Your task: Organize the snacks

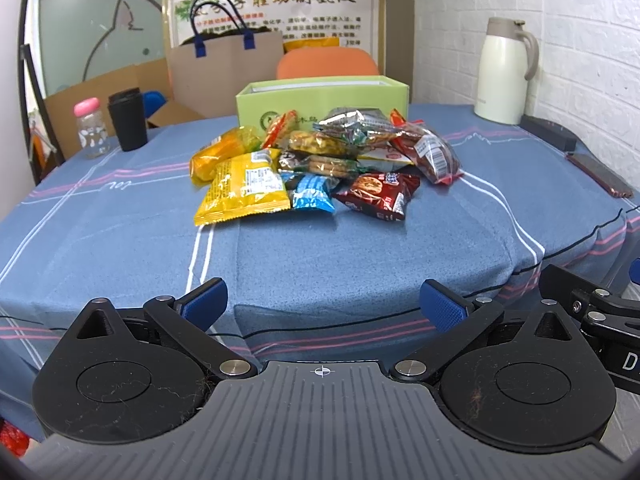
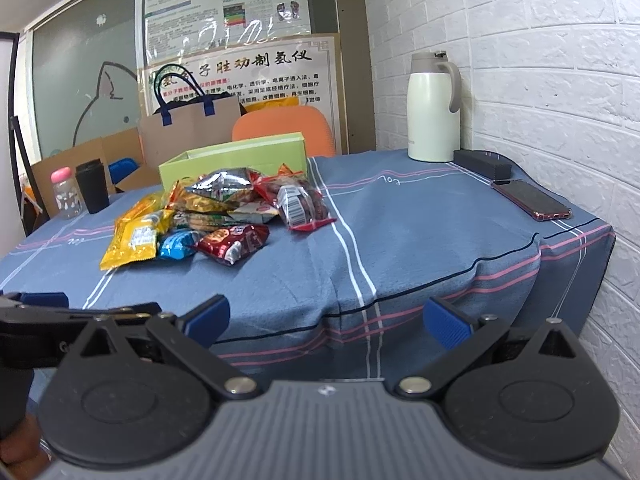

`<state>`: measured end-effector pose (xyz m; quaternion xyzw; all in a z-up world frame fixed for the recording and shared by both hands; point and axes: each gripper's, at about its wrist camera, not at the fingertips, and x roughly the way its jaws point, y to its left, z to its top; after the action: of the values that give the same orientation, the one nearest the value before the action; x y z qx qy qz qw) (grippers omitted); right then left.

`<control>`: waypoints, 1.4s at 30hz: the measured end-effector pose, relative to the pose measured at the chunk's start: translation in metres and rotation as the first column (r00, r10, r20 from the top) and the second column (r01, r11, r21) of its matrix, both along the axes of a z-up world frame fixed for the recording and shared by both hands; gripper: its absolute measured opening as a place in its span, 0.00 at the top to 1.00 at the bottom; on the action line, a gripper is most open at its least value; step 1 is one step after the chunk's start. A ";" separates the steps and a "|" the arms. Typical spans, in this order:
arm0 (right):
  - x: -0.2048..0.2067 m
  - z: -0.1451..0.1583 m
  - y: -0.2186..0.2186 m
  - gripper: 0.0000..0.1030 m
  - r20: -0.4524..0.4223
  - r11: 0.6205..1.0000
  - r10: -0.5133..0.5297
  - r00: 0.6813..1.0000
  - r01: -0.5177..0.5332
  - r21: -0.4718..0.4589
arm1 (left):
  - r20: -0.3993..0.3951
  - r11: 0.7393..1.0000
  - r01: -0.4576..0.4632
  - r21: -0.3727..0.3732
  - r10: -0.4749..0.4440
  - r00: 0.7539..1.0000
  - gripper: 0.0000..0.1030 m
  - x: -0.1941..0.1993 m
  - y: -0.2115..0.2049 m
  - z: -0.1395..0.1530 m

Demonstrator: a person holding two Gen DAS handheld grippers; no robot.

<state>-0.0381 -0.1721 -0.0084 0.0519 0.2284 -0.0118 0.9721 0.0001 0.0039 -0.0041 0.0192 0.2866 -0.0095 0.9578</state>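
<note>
The left gripper (image 1: 323,304) hung off the near edge of the table (image 1: 120,240), its blue pads spread wide and holding nothing. The right gripper (image 2: 326,318) was likewise spread and empty, beside it. The snack pile (image 1: 320,160) lay well ahead of both, mid-table, touching the front of the open green box (image 1: 320,96). A yellow packet (image 1: 244,188), a blue packet (image 1: 314,194) and a dark red packet (image 1: 378,194) formed its near row. Bare blue cloth stretched between grippers and pile. A phone (image 2: 530,200) and a black case (image 2: 482,164) lay along the right edge, near a white jug (image 2: 430,112). The wall poster (image 2: 240,76) carried Chinese headings; the packet print was too small to read.
</note>
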 end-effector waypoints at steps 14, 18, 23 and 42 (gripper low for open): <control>0.000 -0.001 0.002 0.00 -0.006 1.000 0.004 1.000 -0.004 -0.008 | -0.005 1.000 -0.001 -0.004 0.001 1.000 0.10 0.001 0.000 -0.001; 0.001 -0.002 0.002 0.00 -0.011 1.000 0.007 1.000 -0.007 -0.013 | -0.007 1.000 -0.002 -0.004 0.002 1.000 0.10 0.003 0.001 -0.001; 0.005 -0.005 0.000 0.00 -0.019 1.000 -0.006 1.000 0.006 -0.028 | -0.010 1.000 0.002 -0.009 -0.002 1.000 0.10 0.012 -0.003 0.001; 0.146 -0.020 0.021 0.00 -0.154 0.980 0.064 0.986 -0.091 -0.174 | -0.132 0.986 -0.149 -0.072 0.139 0.982 0.10 0.095 0.041 0.009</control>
<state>0.1076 -0.1516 -0.0283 -0.0466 0.2997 0.0017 0.9529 0.0951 0.0452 0.0046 -0.0414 0.3466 0.0469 0.9359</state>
